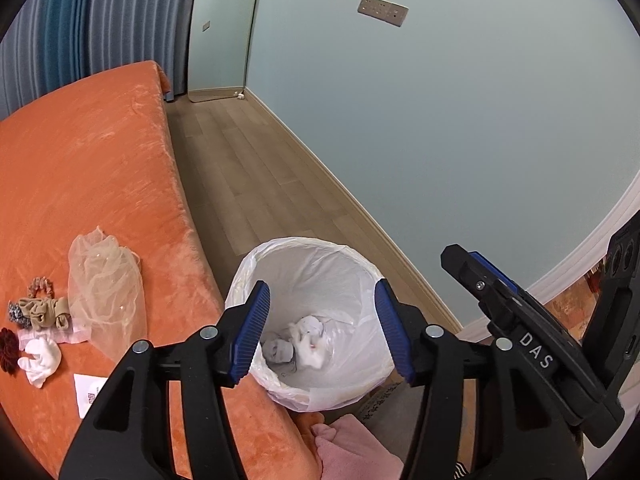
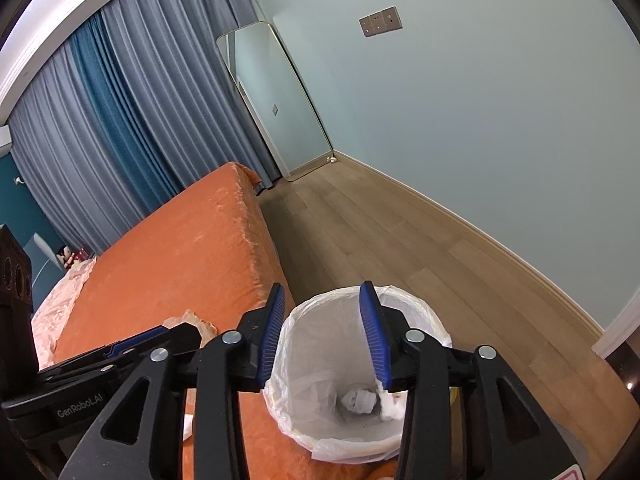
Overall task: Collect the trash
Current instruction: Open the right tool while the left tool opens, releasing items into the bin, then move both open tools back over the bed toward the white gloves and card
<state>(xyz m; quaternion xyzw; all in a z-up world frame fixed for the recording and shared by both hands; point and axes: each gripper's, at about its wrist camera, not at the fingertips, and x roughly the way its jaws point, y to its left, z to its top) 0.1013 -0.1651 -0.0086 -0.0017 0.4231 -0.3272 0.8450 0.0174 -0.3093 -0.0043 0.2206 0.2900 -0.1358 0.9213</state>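
Note:
A white trash bin (image 1: 312, 264) lined with a plastic bag stands on the floor beside the orange bed (image 1: 88, 184). Crumpled white tissues (image 1: 308, 340) lie in its bottom. My left gripper (image 1: 320, 328) is open and empty, held above the bin. My right gripper (image 2: 322, 336) is open and empty too, above the same bin (image 2: 416, 316), where crumpled tissues (image 2: 360, 400) show. On the bed lie a clear plastic bag (image 1: 104, 284), a white crumpled tissue (image 1: 40, 358), a paper slip (image 1: 90, 394), and beige socks (image 1: 44, 312). The right gripper's body (image 1: 532, 328) shows in the left wrist view.
A dark red scrunchie (image 1: 9, 350) and patterned hair ties (image 1: 38, 286) lie by the socks. A pink cloth (image 1: 352, 452) sits below the bin. A mirror (image 2: 276, 100) leans on the far wall. Wooden floor (image 2: 380, 232) runs between bed and wall. Curtains (image 2: 120, 120) hang behind the bed.

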